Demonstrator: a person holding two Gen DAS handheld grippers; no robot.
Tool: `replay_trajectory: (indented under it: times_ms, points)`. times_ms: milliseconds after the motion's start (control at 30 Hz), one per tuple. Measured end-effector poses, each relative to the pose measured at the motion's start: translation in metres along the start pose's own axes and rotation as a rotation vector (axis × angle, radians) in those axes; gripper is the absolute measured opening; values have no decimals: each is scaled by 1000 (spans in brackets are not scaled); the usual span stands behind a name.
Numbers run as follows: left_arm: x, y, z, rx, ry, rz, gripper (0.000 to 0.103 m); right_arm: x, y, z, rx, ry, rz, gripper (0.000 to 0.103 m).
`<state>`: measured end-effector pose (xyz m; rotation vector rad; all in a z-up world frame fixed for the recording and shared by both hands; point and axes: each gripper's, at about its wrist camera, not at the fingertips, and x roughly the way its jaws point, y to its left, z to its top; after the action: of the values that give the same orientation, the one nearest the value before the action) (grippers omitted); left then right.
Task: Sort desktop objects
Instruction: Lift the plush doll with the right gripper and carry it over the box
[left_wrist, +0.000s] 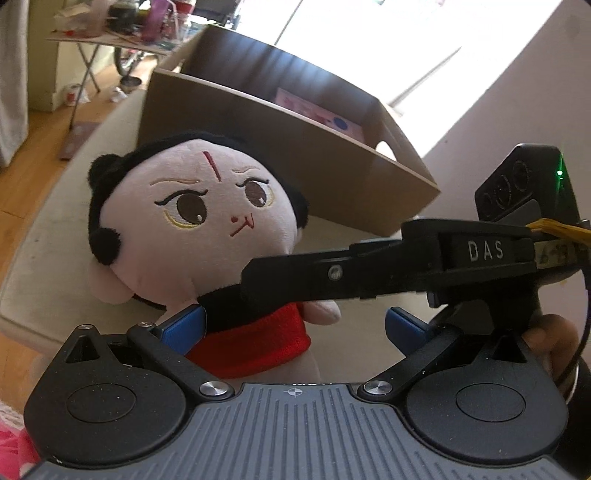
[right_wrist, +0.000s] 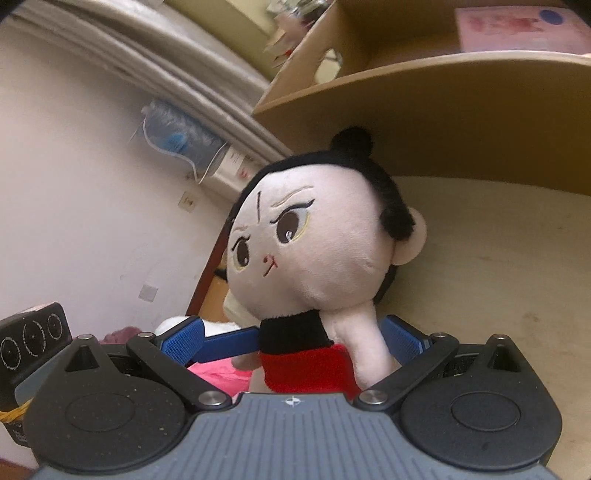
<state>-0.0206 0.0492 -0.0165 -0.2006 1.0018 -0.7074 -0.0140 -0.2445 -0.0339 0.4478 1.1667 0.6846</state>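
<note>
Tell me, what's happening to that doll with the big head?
A person is holding a hand-held gripper in each hand, and both are around the plush doll. The right hand-held gripper has its blue fingers on either side of the doll's body, at the black collar and red top. The left hand-held gripper is wide open beside it. Behind the doll sits an open cardboard box with a pink card inside.

You can read raised letters "DAS" on the black body of the right gripper (left_wrist: 334, 275), seen from your left wrist view. A handwritten tape label (left_wrist: 557, 254) beside it is too blurred to read.
</note>
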Motion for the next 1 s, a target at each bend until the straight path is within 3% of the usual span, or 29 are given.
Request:
replay_trajectory:
  times_ms: [333,533,733,1000]
  points:
    - [-30,45,4,-164,-81,23,103,-30,-24,7,34,-150,2,103]
    - [-22,64,13,-218,-60,24,103,-19,-46,20,106,-228,34,103]
    - [-10,73,16,-232,-12,3,103,6,-58,30,131,-219,51,103]
    - [2,70,22,-204,13,15,103,30,-49,30,107,-133,102,103]
